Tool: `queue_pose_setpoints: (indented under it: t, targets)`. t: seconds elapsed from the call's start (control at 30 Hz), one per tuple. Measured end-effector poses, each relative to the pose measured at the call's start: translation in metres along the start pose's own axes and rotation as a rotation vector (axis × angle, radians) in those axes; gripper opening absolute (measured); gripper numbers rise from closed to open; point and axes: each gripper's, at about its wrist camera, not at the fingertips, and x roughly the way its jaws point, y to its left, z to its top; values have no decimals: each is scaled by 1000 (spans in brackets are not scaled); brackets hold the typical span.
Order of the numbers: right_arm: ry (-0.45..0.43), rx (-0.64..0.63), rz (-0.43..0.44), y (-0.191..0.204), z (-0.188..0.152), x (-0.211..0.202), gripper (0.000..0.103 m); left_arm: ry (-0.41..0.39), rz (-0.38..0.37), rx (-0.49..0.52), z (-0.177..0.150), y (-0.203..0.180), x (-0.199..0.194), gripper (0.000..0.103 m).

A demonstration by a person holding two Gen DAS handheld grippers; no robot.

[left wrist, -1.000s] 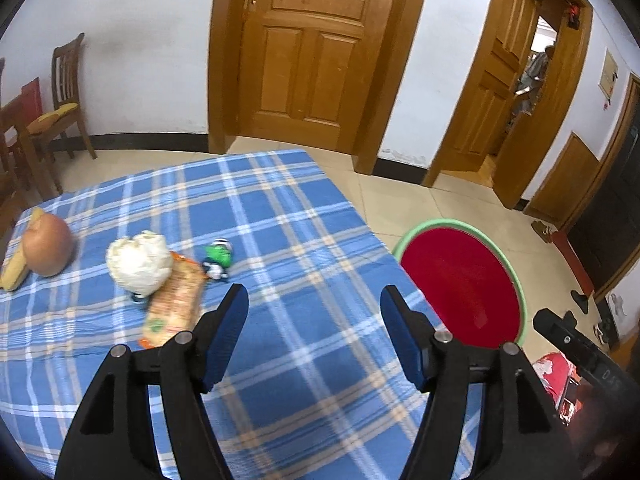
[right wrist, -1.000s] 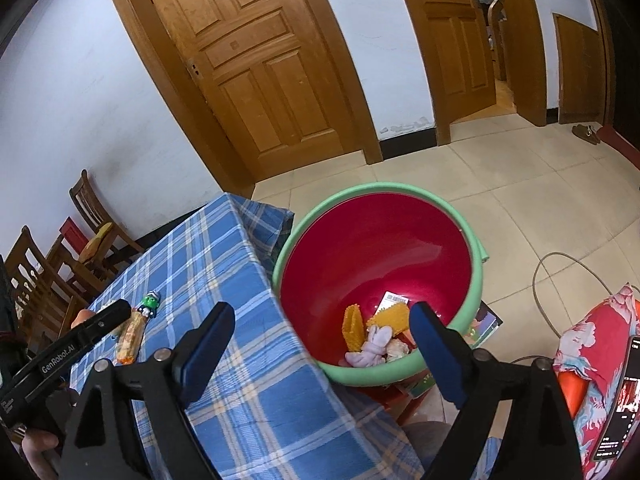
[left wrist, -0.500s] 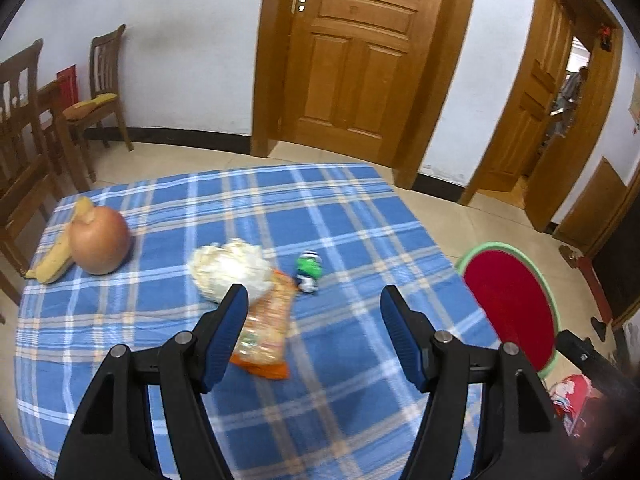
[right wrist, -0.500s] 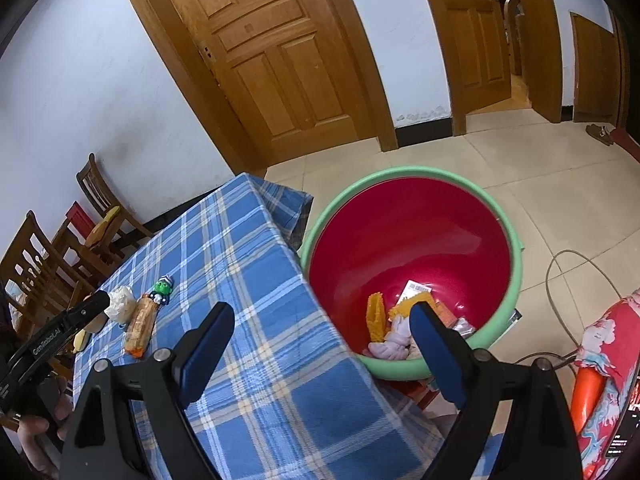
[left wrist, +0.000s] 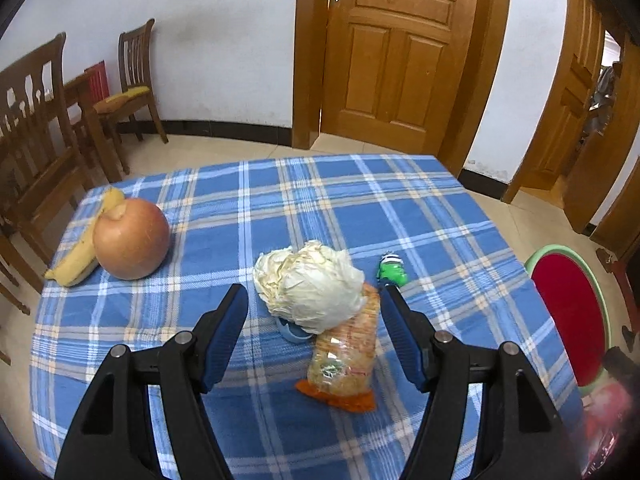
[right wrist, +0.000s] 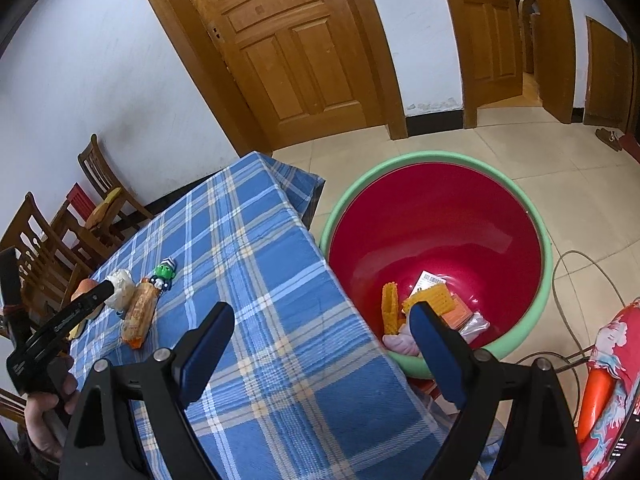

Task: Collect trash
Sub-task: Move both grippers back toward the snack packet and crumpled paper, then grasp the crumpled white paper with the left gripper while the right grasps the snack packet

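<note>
On the blue plaid tablecloth [left wrist: 360,208] lie a pale crumpled cabbage-like wad [left wrist: 310,298], an orange snack packet [left wrist: 346,358] and a small green toy bottle [left wrist: 392,272]. My left gripper [left wrist: 314,312] is open and empty, its fingers on either side of the wad and the packet, just short of them. My right gripper [right wrist: 320,328] is open and empty above the table's edge beside the red basin with a green rim [right wrist: 348,204], which holds several pieces of trash [right wrist: 432,304]. The wad [right wrist: 122,284], packet [right wrist: 140,314] and left gripper also show in the right wrist view.
An onion [left wrist: 132,238] and a banana [left wrist: 86,246] lie at the table's left end. A small blue cap [left wrist: 292,330] sits under the wad. Wooden chairs [left wrist: 36,128] stand to the left. A cable [right wrist: 576,280] lies on the tiled floor.
My left gripper has swung left from the basin side and closed in on the wad and packet, which now sit between its fingers. The right gripper has shifted slightly; both stay open.
</note>
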Motion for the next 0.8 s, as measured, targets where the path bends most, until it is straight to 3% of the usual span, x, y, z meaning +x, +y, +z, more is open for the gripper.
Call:
queue_pose_setpoints:
  t: [0.23, 0.3, 0.4, 0.8]
  targets:
    - [9, -7, -1, 4, 0, 3, 91, 35, -49, -29, 0, 10, 19, 68]
    - [13, -9, 2, 6, -1, 4, 91, 31, -66, -30, 0, 10, 19, 57]
    - [17, -17, 8, 9, -2, 4, 91, 29, -81, -38, -1, 13, 19, 49]
    - [16, -70, 60, 45, -2, 5, 91, -36, -109, -96, -10, 38, -23, 47]
